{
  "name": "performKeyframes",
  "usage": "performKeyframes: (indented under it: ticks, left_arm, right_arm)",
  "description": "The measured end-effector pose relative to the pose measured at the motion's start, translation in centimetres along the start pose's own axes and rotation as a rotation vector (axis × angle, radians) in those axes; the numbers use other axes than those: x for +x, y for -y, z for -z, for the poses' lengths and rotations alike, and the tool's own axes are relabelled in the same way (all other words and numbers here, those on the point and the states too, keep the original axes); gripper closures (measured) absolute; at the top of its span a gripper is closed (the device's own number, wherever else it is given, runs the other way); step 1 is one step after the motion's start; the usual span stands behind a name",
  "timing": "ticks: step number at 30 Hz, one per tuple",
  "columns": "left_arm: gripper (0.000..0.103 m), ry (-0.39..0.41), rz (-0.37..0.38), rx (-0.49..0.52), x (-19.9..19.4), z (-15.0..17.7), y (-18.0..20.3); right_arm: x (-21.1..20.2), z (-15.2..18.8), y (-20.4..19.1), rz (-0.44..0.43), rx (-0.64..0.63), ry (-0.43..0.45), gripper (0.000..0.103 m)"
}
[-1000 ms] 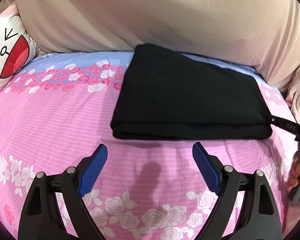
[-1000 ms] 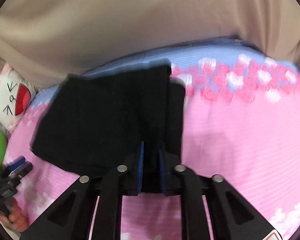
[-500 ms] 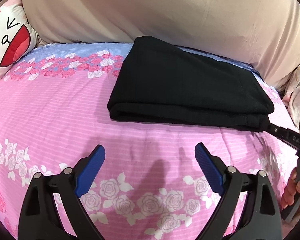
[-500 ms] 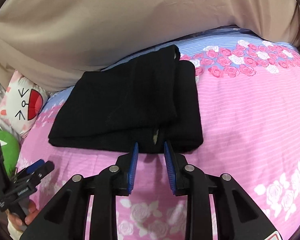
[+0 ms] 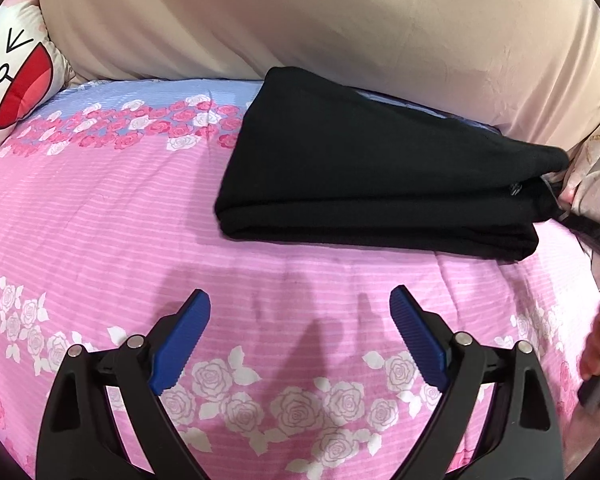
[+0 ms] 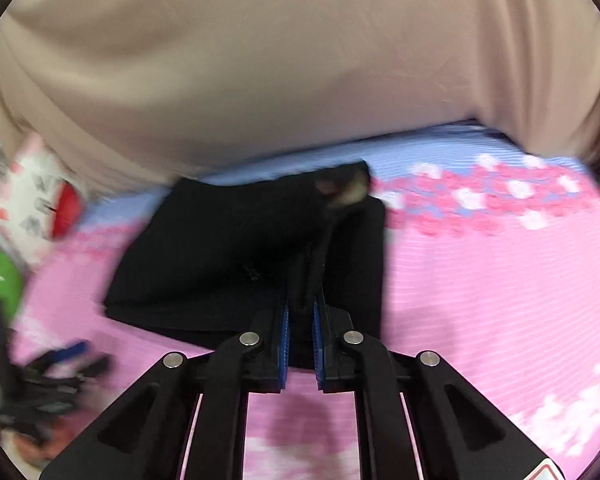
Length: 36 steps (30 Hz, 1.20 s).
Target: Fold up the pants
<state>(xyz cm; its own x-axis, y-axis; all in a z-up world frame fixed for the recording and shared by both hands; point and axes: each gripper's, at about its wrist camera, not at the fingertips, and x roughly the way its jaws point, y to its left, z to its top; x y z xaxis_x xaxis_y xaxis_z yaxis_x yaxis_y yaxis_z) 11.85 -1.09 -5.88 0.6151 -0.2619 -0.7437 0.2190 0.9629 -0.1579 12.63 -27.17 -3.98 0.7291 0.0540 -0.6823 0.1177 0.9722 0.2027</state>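
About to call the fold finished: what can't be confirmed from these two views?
- Right wrist view: motion blur; whether the right claw actually pinches the black pants is unclear.
- Left wrist view: pants' right end runs behind blurred dark shapes at the frame edge.
- Underside layers: hidden by the top fold.
- Left claw: plainly open, apart from the pants.

The pants (image 5: pixel 364 184), black and of a soft, thick cloth, are folded into a flat, layered rectangle. They are laid on the bed toward its far edge, with one rounded fold turned to the near side. In the right wrist view, which is blurred, a raised strip of the same black cloth (image 6: pixel 320 248) is seen standing up from the right end of the stack.
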Motion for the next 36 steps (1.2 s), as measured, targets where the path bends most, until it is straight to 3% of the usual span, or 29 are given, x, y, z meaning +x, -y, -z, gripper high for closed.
performKeyframes:
  ticks: [1,4,5,8,12,14,15,16,19,21,22,25,31,33,36]
  left_arm:
    - [0.014,-0.005,0.002,0.004,0.1,0.0,0.1]
    - [0.014,-0.019,0.006,0.023,0.3,0.2,0.5]
    - [0.013,-0.020,0.008,0.028,0.3,0.3,0.6]
    - [0.010,-0.024,0.020,0.031,0.1,0.7,1.0]
    - [0.010,-0.016,0.011,0.045,-0.3,1.1,1.6]
    - [0.010,0.001,-0.005,0.055,-0.6,1.3,1.8]
    - [0.010,0.006,-0.008,0.056,-0.8,1.3,1.8]
    - [0.010,0.007,-0.012,0.053,-0.8,1.4,1.7]
    - [0.010,0.004,-0.010,0.040,-0.7,1.4,1.4]
    - [0.010,-0.004,-0.006,0.032,-0.5,1.3,1.3]
    - [0.010,-0.007,-0.005,0.032,-0.4,1.2,1.3]
    - [0.010,-0.003,-0.023,0.040,-0.4,1.2,1.5]
    - [0.006,0.070,-0.094,0.082,-1.6,1.8,2.5]
    - [0.006,0.096,-0.124,0.116,-2.0,2.0,3.2]
    - [0.005,0.148,-0.172,0.170,-2.8,2.6,4.5]
  right_arm:
    - [2.2,0.9,1.0,0.014,0.013,-0.074,0.094]
    - [1.5,1.3,2.0,-0.056,0.084,-0.055,0.090]
    - [0.2,1.1,1.9,-0.046,0.093,-0.034,0.080]
    - [-3.3,1.0,1.1,-0.030,0.100,0.061,0.080]
    - [-3.8,-0.7,-1.0,-0.111,0.059,0.078,0.088]
    - [-0.8,-1.7,-0.9,-0.115,0.045,0.022,0.089]
    - [1.0,-1.5,-0.4,-0.079,0.045,-0.012,0.102]
    - [3.1,-1.1,0.7,-0.040,0.059,-0.062,0.103]
    - [1.5,-1.1,2.4,-0.132,0.196,-0.044,0.103]
    - [-0.7,-1.2,0.9,-0.108,0.133,0.021,0.097]
    - [-1.1,-1.2,0.0,-0.049,0.071,0.035,0.096]
    - [0.8,-0.2,-0.4,0.082,0.009,-0.042,0.103]
    - [-6.3,3.7,-3.9,0.094,-0.013,0.117,0.083]
    - [-7.9,5.8,-4.5,0.098,-0.011,0.155,0.065]
    - [-9.5,9.1,-5.2,0.165,-0.036,0.206,0.064]
